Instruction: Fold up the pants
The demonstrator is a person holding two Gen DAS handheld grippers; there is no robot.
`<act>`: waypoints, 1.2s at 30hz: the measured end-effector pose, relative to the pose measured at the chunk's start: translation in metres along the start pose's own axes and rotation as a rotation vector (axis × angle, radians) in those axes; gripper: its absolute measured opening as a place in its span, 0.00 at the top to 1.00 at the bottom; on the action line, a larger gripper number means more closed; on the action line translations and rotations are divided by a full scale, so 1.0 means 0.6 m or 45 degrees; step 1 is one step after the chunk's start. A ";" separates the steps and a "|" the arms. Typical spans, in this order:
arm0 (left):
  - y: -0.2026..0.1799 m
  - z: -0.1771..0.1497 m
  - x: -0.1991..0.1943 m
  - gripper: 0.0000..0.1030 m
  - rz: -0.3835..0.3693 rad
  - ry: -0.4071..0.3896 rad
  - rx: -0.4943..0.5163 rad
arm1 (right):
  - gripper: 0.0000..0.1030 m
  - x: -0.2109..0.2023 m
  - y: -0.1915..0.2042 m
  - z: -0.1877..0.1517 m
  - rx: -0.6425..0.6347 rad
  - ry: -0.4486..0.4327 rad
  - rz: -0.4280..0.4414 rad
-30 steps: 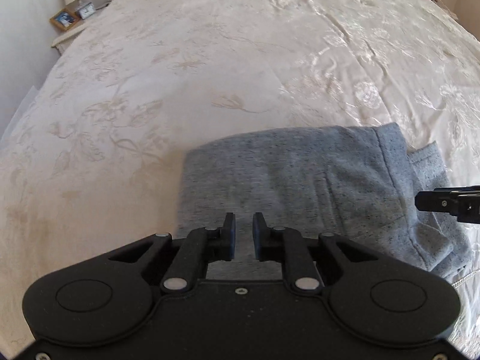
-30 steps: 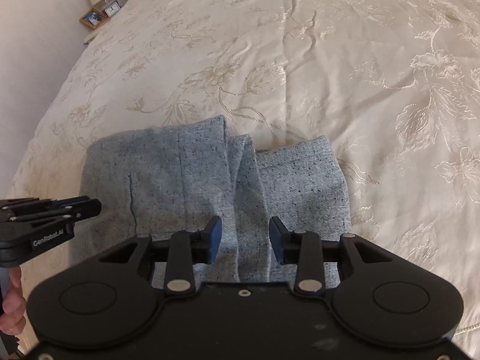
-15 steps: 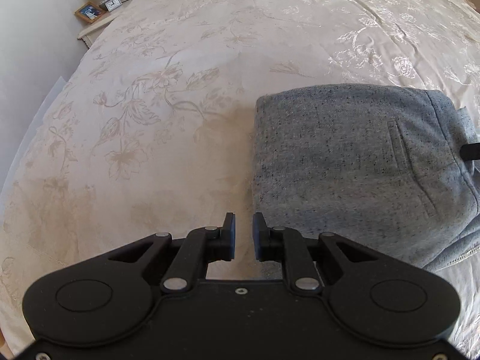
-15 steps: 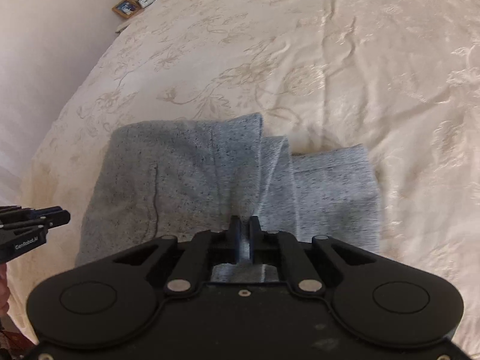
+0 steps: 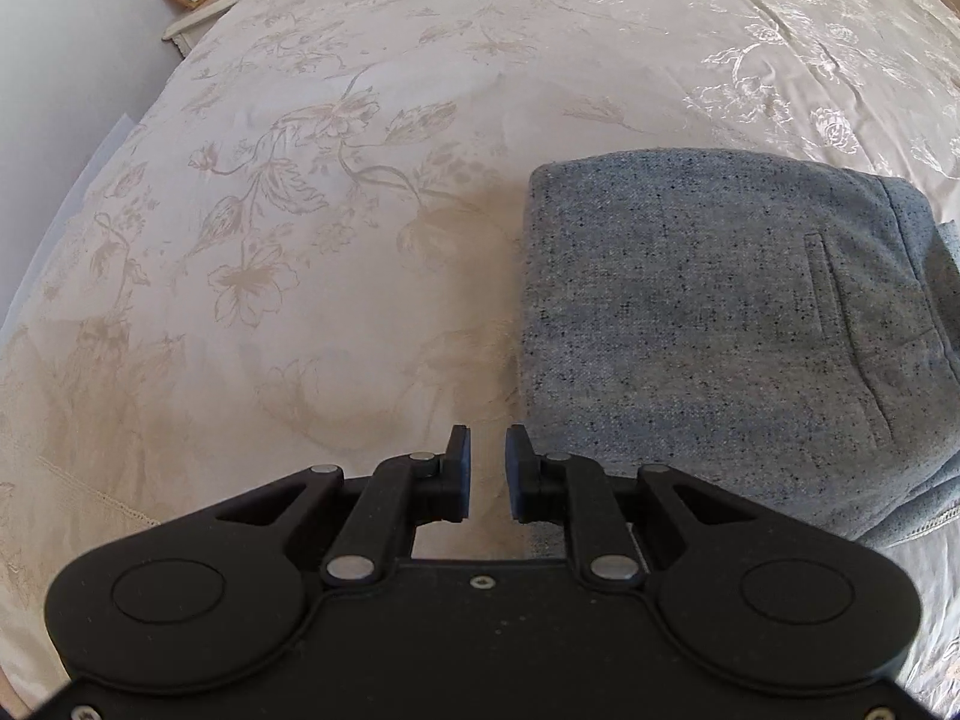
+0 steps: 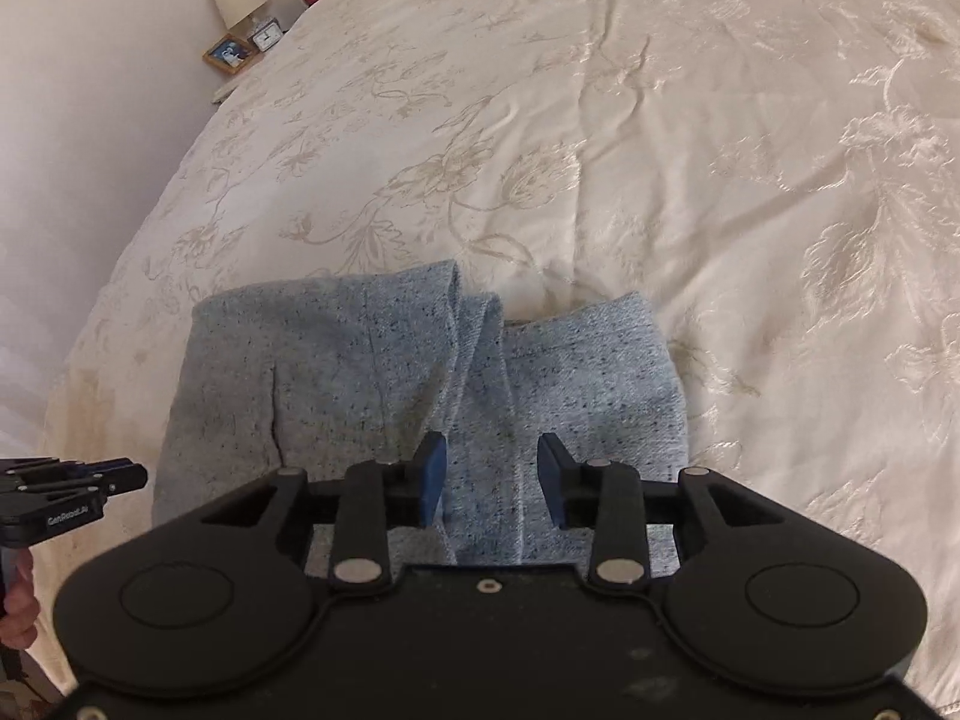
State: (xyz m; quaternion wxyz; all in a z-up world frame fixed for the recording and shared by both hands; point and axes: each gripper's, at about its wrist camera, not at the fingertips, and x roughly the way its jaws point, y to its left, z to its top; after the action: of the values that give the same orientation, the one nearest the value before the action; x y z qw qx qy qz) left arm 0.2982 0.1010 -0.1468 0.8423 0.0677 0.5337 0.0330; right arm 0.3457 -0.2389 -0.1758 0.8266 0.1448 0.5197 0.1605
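The grey speckled pants (image 5: 720, 312) lie folded into a compact bundle on the cream floral bedspread (image 5: 312, 228). In the right wrist view the pants (image 6: 372, 372) show a raised fold ridge in the middle. My left gripper (image 5: 487, 468) is slightly open and empty, above the bedspread just left of the pants' near left corner. It also shows in the right wrist view (image 6: 120, 474) at the far left. My right gripper (image 6: 491, 480) is open and empty, just above the pants' near edge, right of the ridge.
A nightstand (image 6: 240, 60) with a lamp, a clock and a framed photo stands by the bed's far left corner, against the white wall (image 6: 90, 150). The bedspread stretches far and right of the pants.
My right gripper was shut on the fold ridge half a second ago and has opened, letting the cloth go. My left gripper has drifted left, off the pants, with its gap unchanged.
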 end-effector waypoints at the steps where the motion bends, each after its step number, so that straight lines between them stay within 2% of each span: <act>1: 0.005 0.000 -0.001 0.78 0.008 -0.001 -0.008 | 0.64 -0.006 -0.003 0.002 0.017 -0.020 -0.005; 4: 0.013 -0.003 -0.003 0.78 0.002 0.006 -0.031 | 0.61 -0.028 -0.007 0.004 0.026 -0.070 -0.008; 9: 0.009 -0.004 -0.003 0.78 0.005 0.028 -0.020 | 0.60 -0.009 0.006 0.000 -0.045 0.014 -0.039; 11: 0.010 -0.003 -0.010 0.78 -0.008 0.016 -0.035 | 0.60 -0.028 0.016 -0.001 -0.035 -0.040 -0.031; 14: 0.015 0.002 -0.011 0.78 -0.101 0.047 -0.098 | 0.60 -0.045 0.035 -0.007 -0.087 -0.104 -0.047; 17: 0.021 0.009 -0.003 0.78 -0.210 0.107 -0.204 | 0.60 -0.053 0.052 -0.009 -0.136 -0.170 -0.155; 20: 0.023 0.013 0.008 0.76 -0.274 0.141 -0.276 | 0.60 -0.076 0.064 -0.008 -0.128 -0.259 -0.146; 22: 0.017 0.013 0.014 0.74 -0.256 0.149 -0.270 | 0.59 -0.062 0.071 -0.009 -0.171 -0.207 -0.144; 27: 0.008 0.010 0.028 0.74 -0.236 0.188 -0.221 | 0.58 0.043 0.065 -0.026 -0.317 0.065 -0.302; 33: 0.014 0.000 0.016 0.74 -0.197 0.178 -0.198 | 0.57 0.058 0.043 -0.020 -0.199 0.117 -0.249; 34: 0.017 -0.002 0.015 0.74 -0.191 0.178 -0.200 | 0.64 0.054 0.036 -0.017 -0.175 0.132 -0.217; 35: 0.020 -0.004 0.014 0.74 -0.186 0.178 -0.203 | 0.89 0.049 0.032 -0.015 -0.146 0.148 -0.165; 36: 0.022 -0.007 0.012 0.74 -0.181 0.177 -0.206 | 0.96 0.043 0.031 -0.014 -0.116 0.159 -0.133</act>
State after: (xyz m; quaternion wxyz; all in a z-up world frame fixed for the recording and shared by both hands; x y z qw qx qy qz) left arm 0.2977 0.1155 -0.1533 0.8062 -0.0409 0.5899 0.0205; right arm 0.3466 -0.2106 -0.1929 0.8055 0.0696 0.5692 0.1493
